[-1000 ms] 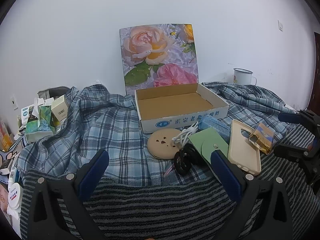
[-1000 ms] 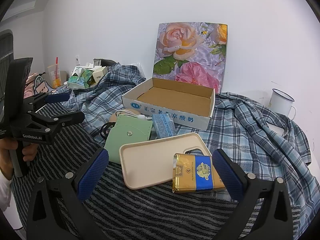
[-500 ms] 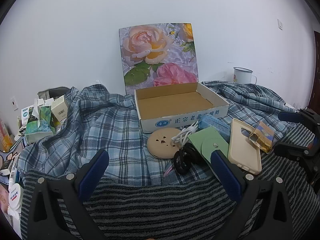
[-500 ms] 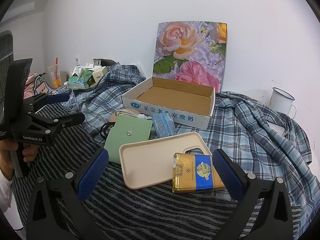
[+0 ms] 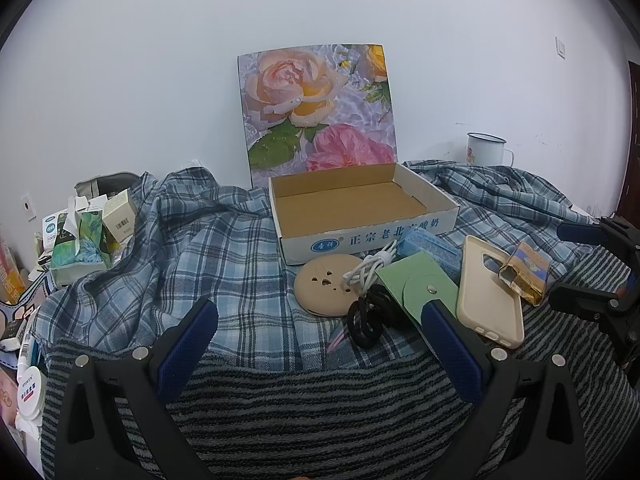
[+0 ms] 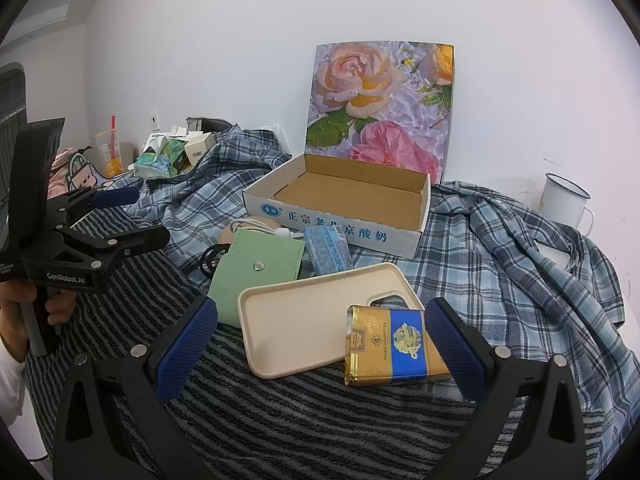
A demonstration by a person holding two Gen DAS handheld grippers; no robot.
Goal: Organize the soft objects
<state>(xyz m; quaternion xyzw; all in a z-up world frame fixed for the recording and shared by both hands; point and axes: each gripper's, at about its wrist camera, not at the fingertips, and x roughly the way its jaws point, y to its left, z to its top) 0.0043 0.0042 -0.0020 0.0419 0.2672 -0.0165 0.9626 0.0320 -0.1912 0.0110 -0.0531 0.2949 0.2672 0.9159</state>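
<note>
An open cardboard box (image 5: 360, 216) with a rose-printed lid stands on a plaid cloth; it also shows in the right wrist view (image 6: 340, 208). In front of it lie a beige phone case (image 6: 320, 312), a green snap pouch (image 6: 256, 268), a blue tissue pack (image 6: 326, 250), a gold-blue cigarette pack (image 6: 392, 348), a white cable (image 5: 370, 270), a tan round disc (image 5: 324, 290) and black hair ties (image 5: 366, 320). My left gripper (image 5: 320, 336) is open and empty, hovering before the disc. My right gripper (image 6: 320, 332) is open and empty, straddling the case and cigarette pack.
A white enamel mug (image 6: 566, 204) stands at the back right by the wall. Tissue boxes and small cartons (image 5: 84, 236) crowd the left side. A striped grey blanket (image 5: 320, 400) covers the near surface. The left gripper (image 6: 92, 240) shows at left in the right view.
</note>
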